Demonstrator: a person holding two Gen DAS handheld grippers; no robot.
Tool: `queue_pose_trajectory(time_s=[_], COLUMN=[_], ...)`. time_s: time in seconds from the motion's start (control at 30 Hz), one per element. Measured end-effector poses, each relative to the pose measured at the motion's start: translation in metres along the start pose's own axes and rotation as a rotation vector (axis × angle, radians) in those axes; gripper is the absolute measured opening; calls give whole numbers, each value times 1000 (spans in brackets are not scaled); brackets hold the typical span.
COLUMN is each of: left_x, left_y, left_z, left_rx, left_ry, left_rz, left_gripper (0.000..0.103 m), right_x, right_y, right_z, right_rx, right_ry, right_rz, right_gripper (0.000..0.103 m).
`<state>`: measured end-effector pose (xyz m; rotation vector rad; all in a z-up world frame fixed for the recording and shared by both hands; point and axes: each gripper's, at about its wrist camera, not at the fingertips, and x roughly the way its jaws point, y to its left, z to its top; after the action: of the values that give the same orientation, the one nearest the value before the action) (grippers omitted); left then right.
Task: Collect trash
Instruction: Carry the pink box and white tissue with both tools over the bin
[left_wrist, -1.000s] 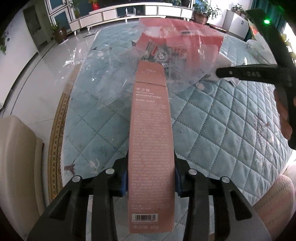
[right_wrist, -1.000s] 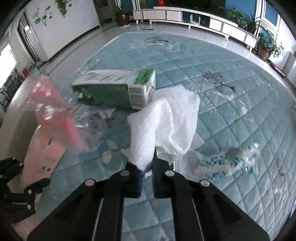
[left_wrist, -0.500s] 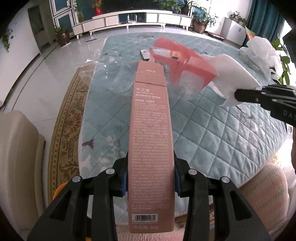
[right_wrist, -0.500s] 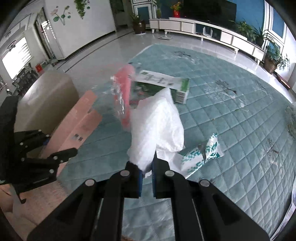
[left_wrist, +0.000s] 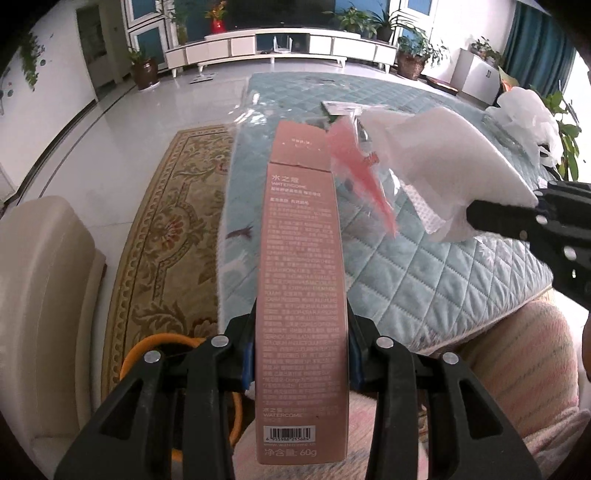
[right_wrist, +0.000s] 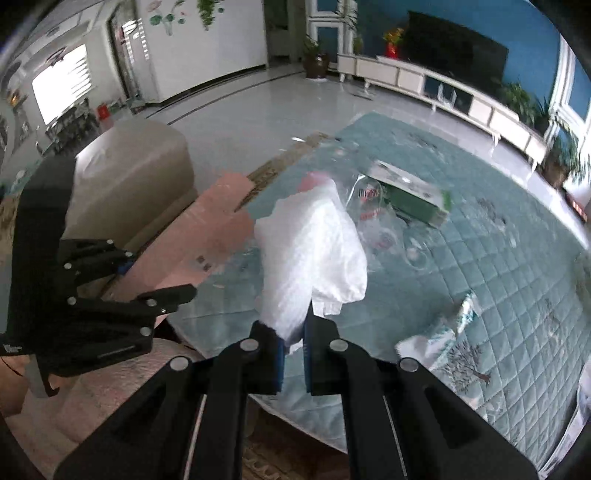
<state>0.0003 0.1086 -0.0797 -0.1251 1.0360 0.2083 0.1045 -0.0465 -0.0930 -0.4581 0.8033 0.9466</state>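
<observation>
My left gripper (left_wrist: 301, 354) is shut on a long pink carton (left_wrist: 301, 266) that points forward over the near edge of the teal quilted table (left_wrist: 436, 280). My right gripper (right_wrist: 294, 349) is shut on a crumpled white tissue (right_wrist: 314, 258), with a clear and pink plastic wrapper (left_wrist: 356, 170) hanging with it. The tissue also shows in the left wrist view (left_wrist: 439, 166), held up to the right of the carton. On the table lie a green box (right_wrist: 413, 192) and a teal-printed wrapper (right_wrist: 439, 332).
A beige chair (left_wrist: 40, 295) stands at the left by a patterned rug (left_wrist: 166, 229). An orange ring (left_wrist: 155, 343) lies low beneath my left gripper. A white plastic bag (left_wrist: 528, 114) sits at the table's far right. A pink cushion (left_wrist: 524, 369) is at the near right.
Both grippers have pulled back and up from the table with their loads. The tissue and plastic wrapper lifted off the table; the left gripper now sits past the table's near edge.
</observation>
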Motion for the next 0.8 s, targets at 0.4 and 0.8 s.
queue_pose_trajectory(time_s=[0.4, 0.8], left_x=[-15, -20], left_y=[56, 153], left_z=[-34, -96], left_rx=[-73, -240], left_ry=[-9, 26], left_rz=[30, 122], left_gripper=[40, 40], right_x=[21, 81], right_y=[86, 187], right_z=[15, 43], right_rx=[-132, -259], right_ry=[15, 138], right_rz=[153, 299], right_gripper=[8, 8])
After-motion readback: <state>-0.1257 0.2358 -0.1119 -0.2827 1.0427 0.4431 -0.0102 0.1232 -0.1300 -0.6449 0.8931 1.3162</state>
